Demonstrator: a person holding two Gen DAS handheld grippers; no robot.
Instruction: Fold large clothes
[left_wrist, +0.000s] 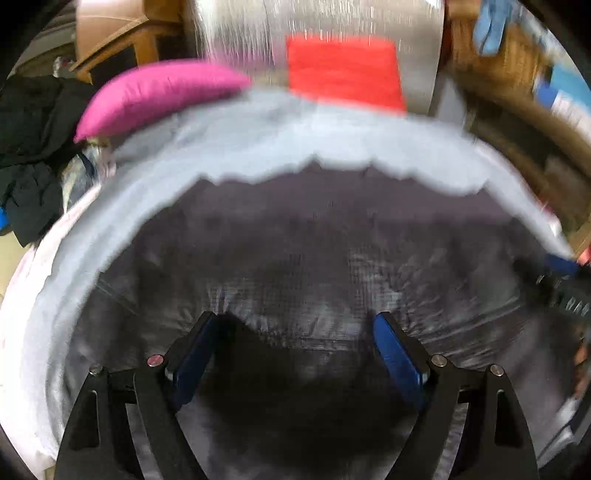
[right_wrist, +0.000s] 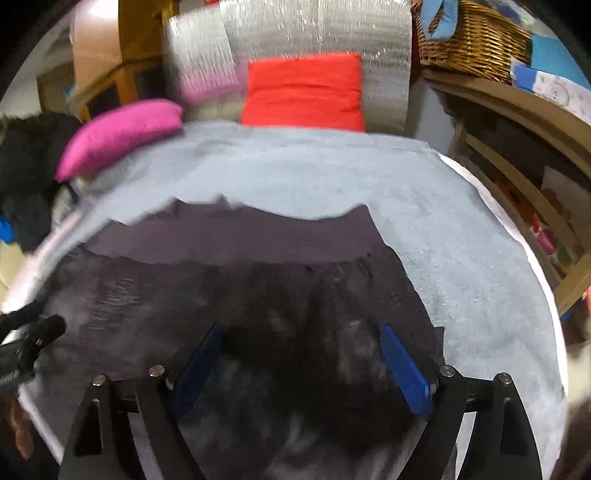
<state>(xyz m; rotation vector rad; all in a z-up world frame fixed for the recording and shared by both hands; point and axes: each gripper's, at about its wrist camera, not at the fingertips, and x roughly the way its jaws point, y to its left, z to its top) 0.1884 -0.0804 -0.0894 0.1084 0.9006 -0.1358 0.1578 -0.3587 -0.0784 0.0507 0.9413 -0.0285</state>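
Jaws spread wide and empty on both left gripper (left_wrist: 295, 332) and right gripper (right_wrist: 301, 343), hovering over dark garment (right_wrist: 240, 295) lying flat on grey blanket (right_wrist: 461, 240); a far band looks turned over, most folding apparently left.

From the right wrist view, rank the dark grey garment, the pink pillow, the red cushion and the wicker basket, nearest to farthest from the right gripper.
1. Dark grey garment, directly beneath the right gripper.
2. Pink pillow, far left.
3. Red cushion, centre back.
4. Wicker basket, upper right shelf.
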